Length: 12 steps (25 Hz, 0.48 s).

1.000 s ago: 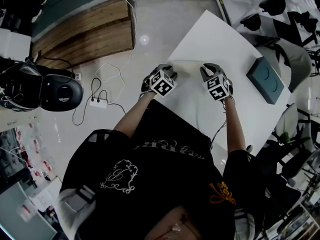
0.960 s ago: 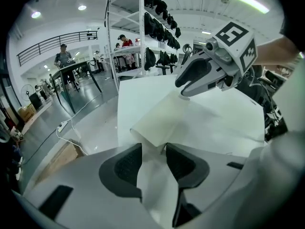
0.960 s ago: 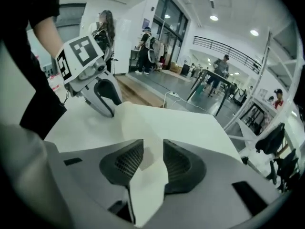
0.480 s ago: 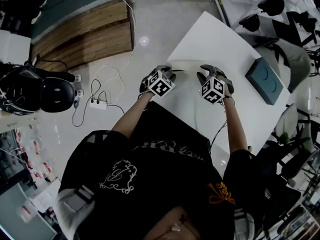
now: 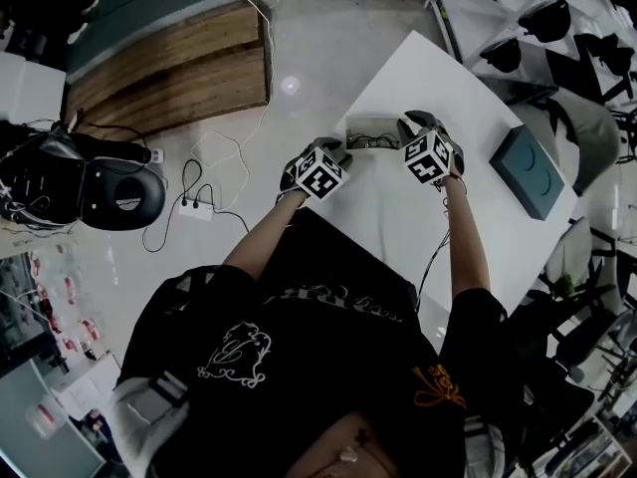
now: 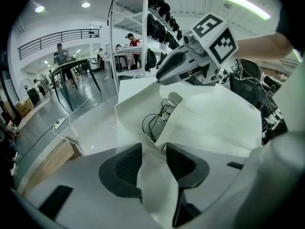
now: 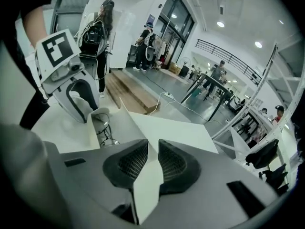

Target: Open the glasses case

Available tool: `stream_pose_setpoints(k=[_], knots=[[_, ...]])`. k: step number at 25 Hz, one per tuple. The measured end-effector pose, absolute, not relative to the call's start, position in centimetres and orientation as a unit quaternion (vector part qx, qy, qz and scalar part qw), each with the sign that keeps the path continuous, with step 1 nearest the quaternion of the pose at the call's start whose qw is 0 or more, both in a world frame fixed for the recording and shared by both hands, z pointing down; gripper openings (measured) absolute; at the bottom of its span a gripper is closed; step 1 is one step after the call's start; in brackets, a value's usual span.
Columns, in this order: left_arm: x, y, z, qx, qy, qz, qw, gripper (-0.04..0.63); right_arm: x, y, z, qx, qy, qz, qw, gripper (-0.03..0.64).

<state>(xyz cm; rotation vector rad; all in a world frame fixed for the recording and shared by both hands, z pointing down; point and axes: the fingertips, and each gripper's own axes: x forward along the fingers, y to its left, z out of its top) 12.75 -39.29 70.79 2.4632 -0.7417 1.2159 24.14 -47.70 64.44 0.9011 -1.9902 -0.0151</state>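
A glossy pale floor (image 5: pixel 299 28) is seen around a white table (image 5: pixel 508 235), with a wooden platform (image 5: pixel 169 68) and power strip (image 5: pixel 196 205) laid on it, while white shelving (image 6: pixel 144 42), a railed mezzanine (image 6: pixel 57 35), tall windows (image 7: pixel 178 13) and ceiling lights (image 6: pixel 243 4) are shown beyond.

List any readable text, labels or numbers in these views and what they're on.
None legible.
Shirt lettering: ornate script, too distorted to read.
Marker cubes: black-and-white square patterns, no letters.
Teal box: curved embossed mark, no words.
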Motion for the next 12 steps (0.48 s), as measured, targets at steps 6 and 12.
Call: stream_pose_setpoints(k=[6, 12], knots=[[12.4, -39.2, 70.9, 0.857, -0.267, 0.409, 0.164, 0.168, 24.5, -50.0, 65.8, 0.390, -0.799, 0.039, 0.456, 0.081], [12.4, -39.4, 70.9, 0.858, -0.267, 0.405, 0.166, 0.169, 24.9, -50.2, 65.9, 0.405, -0.797, 0.058, 0.444, 0.084]])
